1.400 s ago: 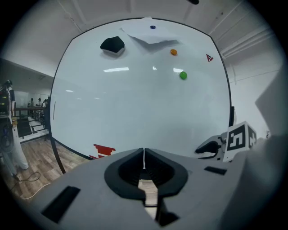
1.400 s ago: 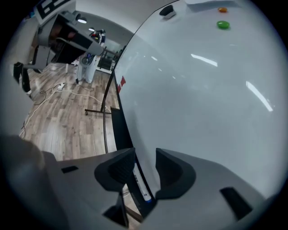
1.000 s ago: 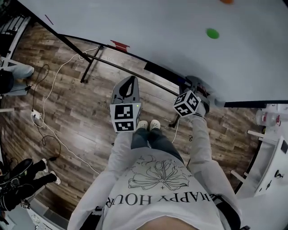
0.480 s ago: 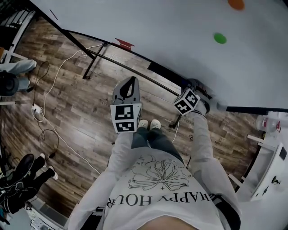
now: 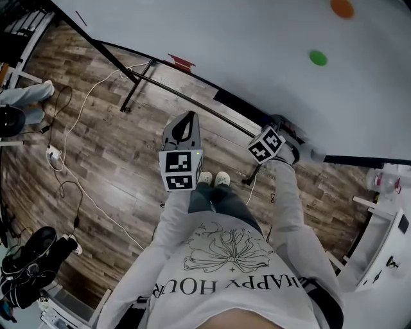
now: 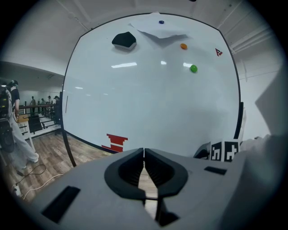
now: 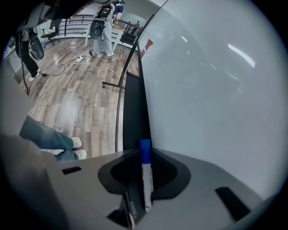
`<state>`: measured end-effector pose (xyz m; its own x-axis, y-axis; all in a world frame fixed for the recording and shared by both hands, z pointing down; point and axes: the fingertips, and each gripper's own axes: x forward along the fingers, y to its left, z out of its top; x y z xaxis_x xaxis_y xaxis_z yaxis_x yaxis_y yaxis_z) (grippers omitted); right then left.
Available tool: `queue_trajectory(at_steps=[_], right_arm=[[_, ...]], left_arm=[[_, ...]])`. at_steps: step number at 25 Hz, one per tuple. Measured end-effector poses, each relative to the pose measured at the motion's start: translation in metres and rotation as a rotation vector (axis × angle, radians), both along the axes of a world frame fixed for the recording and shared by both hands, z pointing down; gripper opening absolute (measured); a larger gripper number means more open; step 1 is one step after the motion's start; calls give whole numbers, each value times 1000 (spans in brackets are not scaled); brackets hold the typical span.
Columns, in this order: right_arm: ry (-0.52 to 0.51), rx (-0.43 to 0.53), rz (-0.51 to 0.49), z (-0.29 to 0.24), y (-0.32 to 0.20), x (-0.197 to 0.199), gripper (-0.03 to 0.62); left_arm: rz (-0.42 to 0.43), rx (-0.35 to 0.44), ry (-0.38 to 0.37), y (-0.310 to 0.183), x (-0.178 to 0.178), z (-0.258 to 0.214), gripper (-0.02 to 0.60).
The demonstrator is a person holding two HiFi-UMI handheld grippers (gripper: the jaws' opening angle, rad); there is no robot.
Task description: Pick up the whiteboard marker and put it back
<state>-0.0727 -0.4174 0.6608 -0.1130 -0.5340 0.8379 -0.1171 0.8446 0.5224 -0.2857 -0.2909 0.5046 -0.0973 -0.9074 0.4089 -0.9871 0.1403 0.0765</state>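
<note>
Closing on the whiteboard marker [image 7: 146, 179], the right tool [image 7: 145, 152] is down at the dark tray [image 7: 132, 112] that runs along the bottom edge of the whiteboard [image 5: 257, 51]. The marker lies lengthwise between the jaws, its blue cap toward the far tips, and the pads appear to meet its barrel on both sides. From this I judge the pick-up to be at the grasp itself. Whether the marker has left the tray I cannot tell, so the lift, the carry and the putting back all look undone.

The left tool [image 6: 144, 150] is held in the air to the left, well apart from the tray. Its jaws are together with nothing between them, and it has no part in the work for now.

On the board's far side are a green magnet [image 5: 318, 58] and an orange magnet [image 5: 341, 8], with a black eraser [image 6: 123, 40] and a pinned sheet of paper [image 6: 159, 29] higher up in the left gripper view. A red mark [image 6: 116, 141] shows near the board's lower edge to the left. None of these is near the marker.

Only the board face just right of the tool and the tray lip beneath it crowd the grip, so a lift probably has to come away from the board. Cables [image 5: 77, 186] trail over the wooden floor [image 5: 115, 148] at the left. Another person [image 7: 103, 27] stands far off.
</note>
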Motion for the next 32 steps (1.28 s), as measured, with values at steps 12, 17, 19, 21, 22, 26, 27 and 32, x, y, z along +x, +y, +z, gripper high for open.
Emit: queue_trajectory(at_steps=[12,17,19,21,22,26,27,32], right_arm=[[-58,56,-6,-2,0,-1,71],[-136,115,3,-16,1,1,69],[-178,136,20,-26,2,5,69],[-223,158,42,-36,2,9,69],[-247,167,57,-41,2,10,69],[-368,202,121,-65,1,17,69],[-402,212,139,-71,1,19,69],[-606,249,254,-104,5,33,68]], left_arm=[[-9,12,-13,5,-1,-7,9],[0,24,-18,4,6,-12,9],[7,33,-18,3,11,-16,9],[13,45,-18,1,15,-20,9],[15,52,-18,0,16,-22,9],[24,69,-23,-2,21,-30,9],[28,73,-24,-3,23,-32,9],[50,105,-25,-6,36,-44,9]])
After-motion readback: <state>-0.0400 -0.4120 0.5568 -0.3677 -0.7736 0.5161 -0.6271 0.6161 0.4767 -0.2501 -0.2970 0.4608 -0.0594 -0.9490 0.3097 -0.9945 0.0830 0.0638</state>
